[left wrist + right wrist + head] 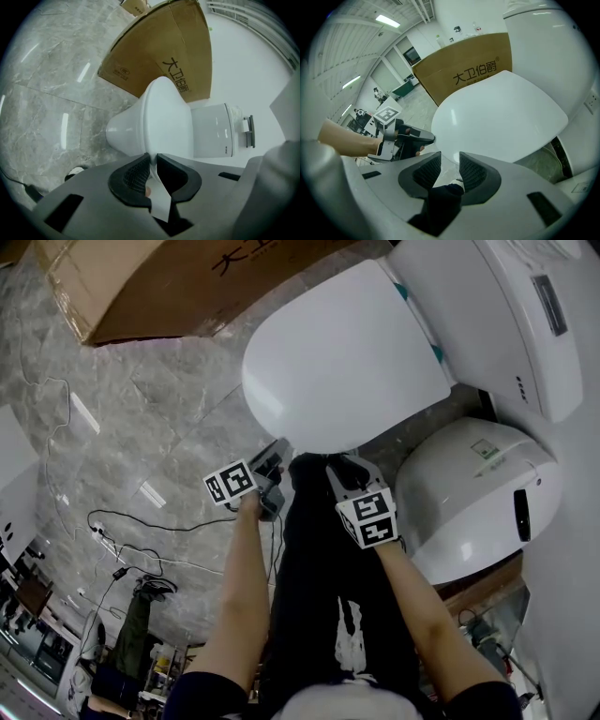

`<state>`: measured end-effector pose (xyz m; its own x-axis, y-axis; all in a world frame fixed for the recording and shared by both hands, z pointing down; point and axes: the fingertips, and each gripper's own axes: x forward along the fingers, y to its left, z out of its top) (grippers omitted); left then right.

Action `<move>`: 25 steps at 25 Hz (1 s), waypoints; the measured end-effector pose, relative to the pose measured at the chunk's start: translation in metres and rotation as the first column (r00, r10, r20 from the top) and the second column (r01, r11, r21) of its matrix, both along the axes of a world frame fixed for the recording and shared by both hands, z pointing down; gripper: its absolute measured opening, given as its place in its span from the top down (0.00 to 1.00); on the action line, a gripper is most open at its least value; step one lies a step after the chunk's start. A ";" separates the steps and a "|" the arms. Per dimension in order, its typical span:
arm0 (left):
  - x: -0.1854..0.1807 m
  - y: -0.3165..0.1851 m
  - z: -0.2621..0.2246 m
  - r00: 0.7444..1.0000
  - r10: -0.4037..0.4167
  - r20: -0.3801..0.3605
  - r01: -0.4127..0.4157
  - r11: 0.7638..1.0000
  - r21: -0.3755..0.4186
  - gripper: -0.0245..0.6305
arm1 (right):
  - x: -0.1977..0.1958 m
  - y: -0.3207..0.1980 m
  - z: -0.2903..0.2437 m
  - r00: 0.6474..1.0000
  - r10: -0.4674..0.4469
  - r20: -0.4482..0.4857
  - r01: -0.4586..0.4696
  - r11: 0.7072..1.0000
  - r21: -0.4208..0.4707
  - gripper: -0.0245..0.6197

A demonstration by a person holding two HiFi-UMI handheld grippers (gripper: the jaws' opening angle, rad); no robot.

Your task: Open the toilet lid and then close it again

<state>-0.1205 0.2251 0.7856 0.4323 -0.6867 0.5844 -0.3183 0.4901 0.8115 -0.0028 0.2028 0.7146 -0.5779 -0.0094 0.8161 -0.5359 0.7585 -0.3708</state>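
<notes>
A grey marble floor (141,409) runs under everything. On it rests a brown cardboard box (187,277) printed 大卫伯爵 in black with a registered mark. The box's small label is too small to read, and its contents do not show. Beside the box stands the white toilet (497,306). Its lid (347,362) covers the bowl, so the inside is hidden. A second toilet (478,484) sits just beside it, its sticker unreadable. The left gripper (153,158) is clamped on the lid's front rim. The right gripper (450,155) has its fingers apart, their tips just at that rim, pressing on nothing.
</notes>
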 end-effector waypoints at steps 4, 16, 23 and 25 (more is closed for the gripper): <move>0.000 0.002 -0.009 1.000 0.011 -0.004 -0.011 1.000 0.021 0.89 | -0.003 0.009 0.005 0.998 0.059 0.024 -0.056 0.991 -0.118 0.82; -0.001 0.001 -0.011 0.998 0.059 0.005 -0.059 0.998 -0.007 0.88 | -0.004 0.010 0.059 0.497 0.858 -0.134 -0.574 0.209 -0.792 0.76; 0.001 0.001 -0.025 0.998 0.061 0.000 -0.061 0.998 0.028 0.88 | -0.015 -0.003 0.061 0.420 0.905 -0.063 -0.537 0.192 -0.822 0.73; 0.001 0.000 -0.030 0.998 0.066 0.007 -0.066 0.997 0.037 0.88 | -0.016 -0.006 0.059 0.387 0.922 -0.036 -0.528 0.189 -0.828 0.76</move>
<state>-0.1193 0.2252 0.7551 0.4738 -0.6783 0.5616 -0.3540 0.4372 0.8268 -0.0185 0.1967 0.7733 -0.8358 -0.2576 0.4850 -0.3270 -0.4761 -0.8163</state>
